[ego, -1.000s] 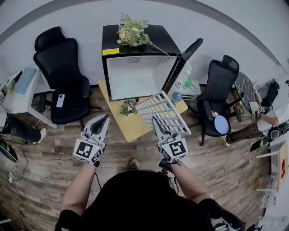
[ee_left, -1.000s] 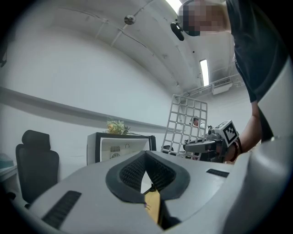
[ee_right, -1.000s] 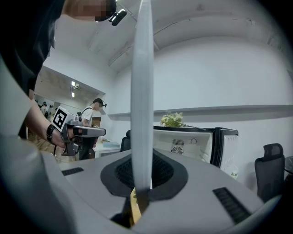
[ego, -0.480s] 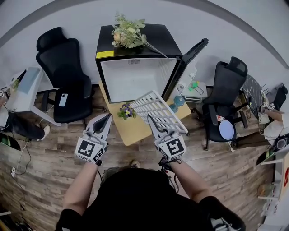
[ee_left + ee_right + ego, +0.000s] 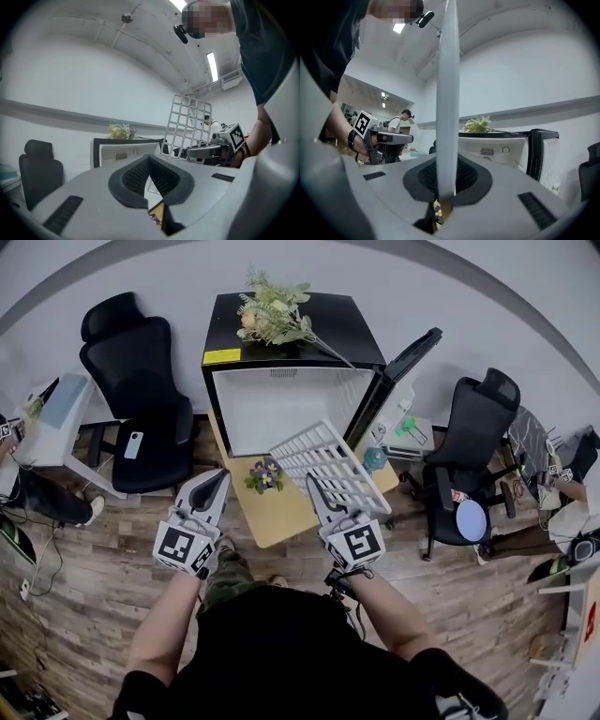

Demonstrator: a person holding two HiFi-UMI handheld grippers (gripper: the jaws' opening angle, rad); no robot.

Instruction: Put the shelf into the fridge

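Fridge: small and black, door swung wide to the right, white inside bare; flowers lie on top.
Shelf: white wire grid, in the air above the low table, tilted, its far edge just short of the fridge's lower lip; not yet inside.
Right tongs: clamped on the shelf's near edge, which stands between the jaws as a thin white strip.
Left tongs: tips pressed together with nothing in them, held beside the shelf and apart from it.
Step in hand: carrying the shelf to the opening.
Doing it well: level the grid first, square its far edge to the opening, and keep its right corner off the door. Then slide it in along whatever ledges the side walls offer. The free tongs could steady the left edge.
Change over the last second: the person has stepped nearer and the shelf has come closer to the fridge mouth; the grip is unchanged.
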